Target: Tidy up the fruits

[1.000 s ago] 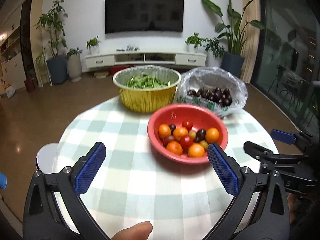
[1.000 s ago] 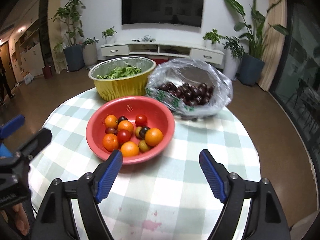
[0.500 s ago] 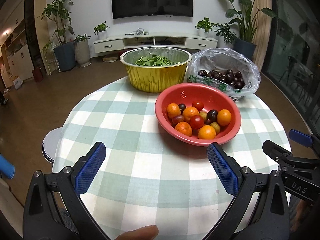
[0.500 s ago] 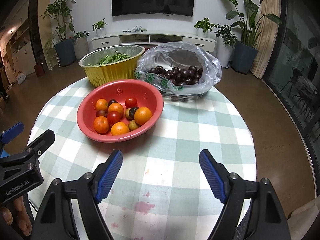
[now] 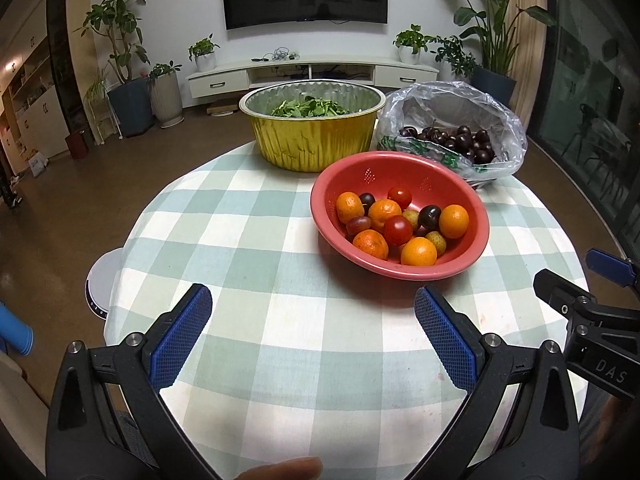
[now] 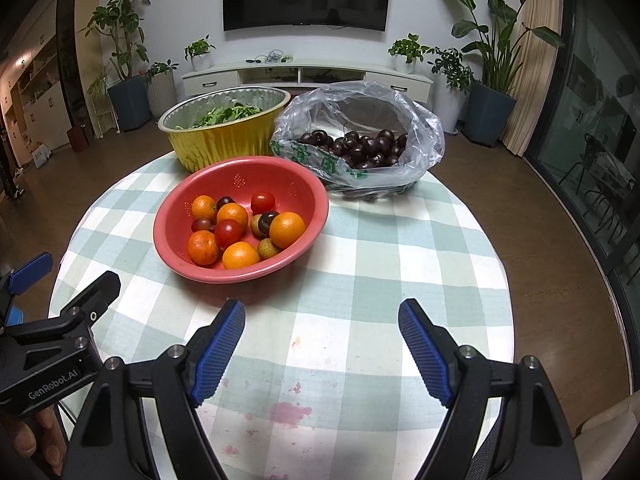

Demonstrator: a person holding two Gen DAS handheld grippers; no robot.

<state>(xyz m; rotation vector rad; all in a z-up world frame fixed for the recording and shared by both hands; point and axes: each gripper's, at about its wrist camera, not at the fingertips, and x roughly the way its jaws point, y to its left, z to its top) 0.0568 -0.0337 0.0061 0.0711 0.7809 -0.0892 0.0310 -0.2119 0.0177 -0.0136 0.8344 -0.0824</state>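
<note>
A red bowl [image 5: 452, 188] [image 6: 296, 184] holds several small oranges [image 5: 419, 251] [image 6: 286, 229], red tomatoes [image 5: 398, 229] and dark cherries [image 5: 429, 216]. A clear plastic bag [image 5: 496, 112] [image 6: 404, 96] of dark cherries lies behind it to the right. My left gripper [image 5: 312, 336] is open and empty over the near table, short of the bowl. My right gripper [image 6: 322, 344] is open and empty, in front and to the right of the bowl.
A gold foil bowl [image 5: 312, 140] [image 6: 224, 140] with green leaves stands at the back of the round checked table [image 5: 240, 248]. Pink stains [image 6: 290, 414] mark the cloth near my right gripper. A white round stool [image 5: 104, 280] stands left of the table.
Both grippers have pulled back and risen, so the bowl and bag look farther and more from above. Both stay open. Nothing on the table has moved.
</note>
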